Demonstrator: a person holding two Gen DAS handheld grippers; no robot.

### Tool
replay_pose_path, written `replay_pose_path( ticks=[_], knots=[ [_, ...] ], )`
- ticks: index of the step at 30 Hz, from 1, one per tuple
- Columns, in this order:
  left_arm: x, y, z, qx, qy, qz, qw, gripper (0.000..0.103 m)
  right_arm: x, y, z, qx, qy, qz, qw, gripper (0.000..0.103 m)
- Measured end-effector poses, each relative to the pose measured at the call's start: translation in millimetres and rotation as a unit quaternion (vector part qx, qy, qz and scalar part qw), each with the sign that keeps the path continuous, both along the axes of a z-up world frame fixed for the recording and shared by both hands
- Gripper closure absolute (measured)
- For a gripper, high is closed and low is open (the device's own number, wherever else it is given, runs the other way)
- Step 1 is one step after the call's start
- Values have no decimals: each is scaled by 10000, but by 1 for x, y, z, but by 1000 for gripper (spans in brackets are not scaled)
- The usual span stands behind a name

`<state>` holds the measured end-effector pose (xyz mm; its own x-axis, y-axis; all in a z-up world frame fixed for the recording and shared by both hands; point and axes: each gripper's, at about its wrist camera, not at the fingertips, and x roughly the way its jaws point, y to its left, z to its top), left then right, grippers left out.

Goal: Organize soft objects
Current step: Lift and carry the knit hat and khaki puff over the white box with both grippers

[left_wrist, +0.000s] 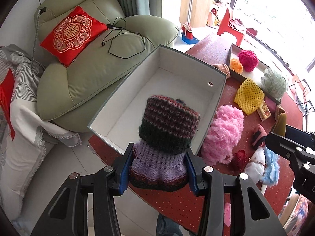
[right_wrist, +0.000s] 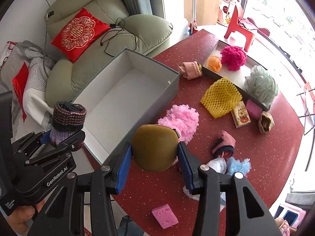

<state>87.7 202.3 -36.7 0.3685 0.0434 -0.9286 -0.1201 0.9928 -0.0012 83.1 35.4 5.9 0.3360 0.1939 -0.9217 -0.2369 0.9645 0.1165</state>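
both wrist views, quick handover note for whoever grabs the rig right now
Left tongs: shut on the knitted striped piece, held over the near end of the grey box.
Right tongs: shut on the olive pad, above the red table beside the box.
Done: nothing in the box yet.
Left: drop both, then pink fluffy piece, yellow mesh, pink sponge and the rest.

The knitted sleeve (left_wrist: pixel 163 147) hides part of the grey box's (left_wrist: pixel 216 98) floor; beside the box, the olive pad (right_wrist: pixel 155 147) covers the pink fluff's (right_wrist: pixel 181 120) near end.
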Motion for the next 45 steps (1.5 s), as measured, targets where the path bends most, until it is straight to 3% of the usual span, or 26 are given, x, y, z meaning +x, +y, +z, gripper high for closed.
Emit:
replay_pose_path(
  ticks=[12, 21, 45],
  knots=[
    [26, 33, -23, 87, 142, 515, 9985, 54, 52, 53, -10, -4, -19, 468, 9989, 53],
    [38, 41, -43, 15, 333, 668, 9972, 54, 81, 67, -29, -123, 135, 532, 9984, 53],
    [60, 43, -86, -98, 670, 806, 9944, 54, 109, 84, -76, -319, 450, 672, 9962, 53]
  ],
)
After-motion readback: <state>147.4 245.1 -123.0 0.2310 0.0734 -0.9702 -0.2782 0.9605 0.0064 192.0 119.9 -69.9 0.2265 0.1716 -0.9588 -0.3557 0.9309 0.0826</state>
